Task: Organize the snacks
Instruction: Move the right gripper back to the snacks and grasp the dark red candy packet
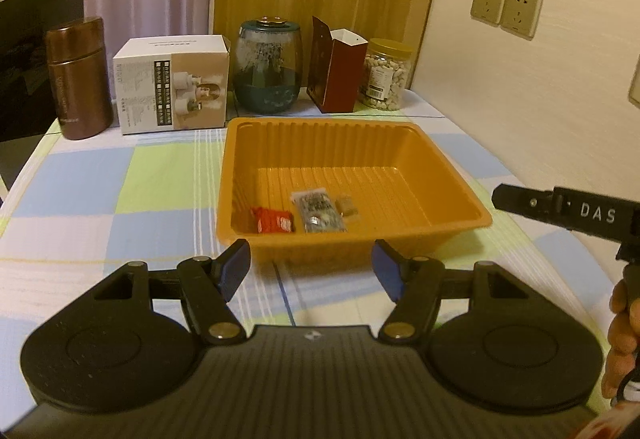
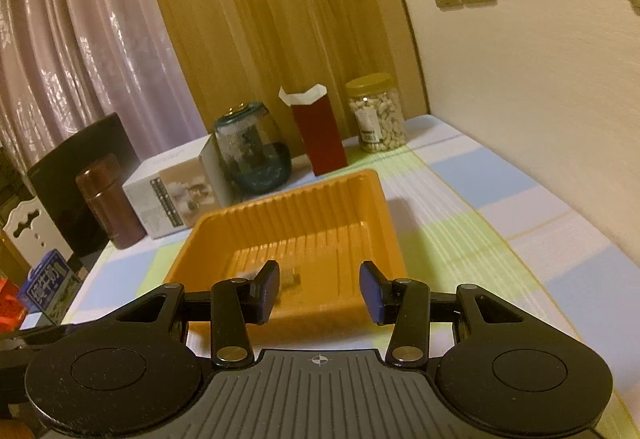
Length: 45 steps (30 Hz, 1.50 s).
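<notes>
An orange ribbed plastic tray [image 1: 400, 143] sits on the checked tablecloth. Inside it near the front lie a red snack packet [image 1: 273, 220], a clear grey packet [image 1: 319, 211] and a small tan snack [image 1: 347, 208]. My left gripper [image 1: 311, 268] is open and empty, just in front of the tray's near rim. My right gripper [image 2: 319, 292] is open and empty, over the tray's [image 2: 352, 199] near edge, with the small tan snack [image 2: 290, 276] just beyond its left finger. The right gripper's body also shows at the right edge of the left wrist view [image 1: 568, 209].
Along the back stand a brown canister [image 1: 76, 79], a white box [image 1: 172, 83], a glass jar with a teal lid [image 1: 267, 67], a dark red carton [image 1: 336, 69] and a jar of nuts [image 1: 386, 73]. The wall is at the right. A black chair [image 1: 24, 51] is at the left.
</notes>
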Available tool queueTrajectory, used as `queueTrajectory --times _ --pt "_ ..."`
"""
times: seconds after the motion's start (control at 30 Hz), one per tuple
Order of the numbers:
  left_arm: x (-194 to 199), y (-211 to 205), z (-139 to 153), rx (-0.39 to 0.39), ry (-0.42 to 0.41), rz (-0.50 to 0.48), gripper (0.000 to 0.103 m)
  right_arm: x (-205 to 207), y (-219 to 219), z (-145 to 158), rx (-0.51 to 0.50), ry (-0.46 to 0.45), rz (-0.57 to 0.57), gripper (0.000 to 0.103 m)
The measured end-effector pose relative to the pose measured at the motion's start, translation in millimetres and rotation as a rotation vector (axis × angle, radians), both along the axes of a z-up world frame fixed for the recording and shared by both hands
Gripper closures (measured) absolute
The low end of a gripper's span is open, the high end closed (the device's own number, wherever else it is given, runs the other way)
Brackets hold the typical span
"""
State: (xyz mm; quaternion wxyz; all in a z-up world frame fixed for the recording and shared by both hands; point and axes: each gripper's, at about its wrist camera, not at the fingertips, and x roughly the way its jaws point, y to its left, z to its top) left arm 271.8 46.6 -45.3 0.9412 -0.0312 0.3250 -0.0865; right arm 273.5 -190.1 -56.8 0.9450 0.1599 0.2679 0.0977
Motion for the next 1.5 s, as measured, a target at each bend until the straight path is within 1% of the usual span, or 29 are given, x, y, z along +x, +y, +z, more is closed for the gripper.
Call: queueTrajectory --times 0.23,0.43,0.5,0.57,0.7,0.97,1.1,1.23,1.4,1.5 --pt "-43 7 -5 0.013 0.006 0.019 0.039 -47 2 -11 -0.01 0.033 0.007 0.058" --pt "-73 17 -16 0.029 0.029 0.04 0.039 -81 5 -24 -0.033 0.054 0.023 0.058" --pt "-81 22 -20 0.026 0.036 0.053 0.039 -93 7 -30 -0.036 0.074 0.025 0.058" --pt "-90 26 -23 0.025 0.044 0.063 0.039 -104 11 -37 -0.032 0.095 0.043 0.058" --pt "-102 32 -28 0.027 0.054 0.081 0.039 -120 23 -44 -0.061 0.109 0.081 0.058" --pt "-104 40 -33 0.041 0.066 0.102 0.039 -126 39 -54 -0.088 0.128 0.116 0.058" --pt "-101 40 -35 0.038 0.074 0.103 0.039 -123 46 -64 -0.103 0.166 0.134 0.058" --pt "-98 38 -37 0.032 0.081 0.099 0.039 -118 49 -73 -0.105 0.201 0.13 0.058" --pt "-95 36 -40 0.027 0.09 0.093 0.039 -112 53 -79 -0.107 0.212 0.121 0.058" --pt "-95 36 -40 0.022 0.093 0.095 0.039 -110 59 -82 -0.126 0.217 0.125 0.058"
